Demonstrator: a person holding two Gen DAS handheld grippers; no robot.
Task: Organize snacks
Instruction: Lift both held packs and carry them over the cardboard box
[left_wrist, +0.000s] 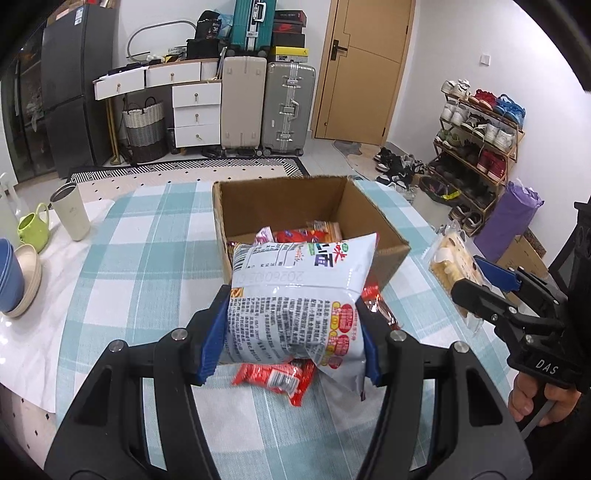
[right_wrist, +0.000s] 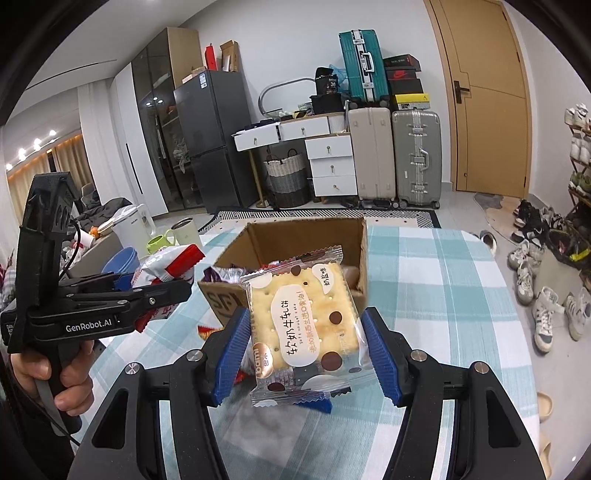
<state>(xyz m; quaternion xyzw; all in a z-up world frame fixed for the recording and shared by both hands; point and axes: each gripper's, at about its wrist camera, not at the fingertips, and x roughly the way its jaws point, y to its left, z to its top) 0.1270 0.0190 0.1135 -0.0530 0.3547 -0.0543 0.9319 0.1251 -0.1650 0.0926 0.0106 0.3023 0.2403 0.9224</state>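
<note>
Between the blue ribbed pads of the left gripper (left_wrist: 291, 332) a puffy white snack bag (left_wrist: 295, 295) sits pinched at its sides, the jaws partly closed so the crinkly foil bulges above them; the right gripper (right_wrist: 306, 350) likewise has its jaws partly closed on a flat, clear-wrapped cracker packet (right_wrist: 303, 317) with serrated end seals, the square biscuit showing through. Both packs hang clear of the worktop, tilted toward the open cardboard box (left_wrist: 373, 218), probably so they can be dropped in beside the red and pink packets already inside. Below the left jaws a glossy red packet (left_wrist: 277, 378) lies on the checked teal-and-white tablecloth (left_wrist: 147, 258), not yet gathered. Off to the left stand a cream tumbler (left_wrist: 70, 210), a green mug (left_wrist: 33, 229) and stacked bowls (left_wrist: 14, 280).
</note>
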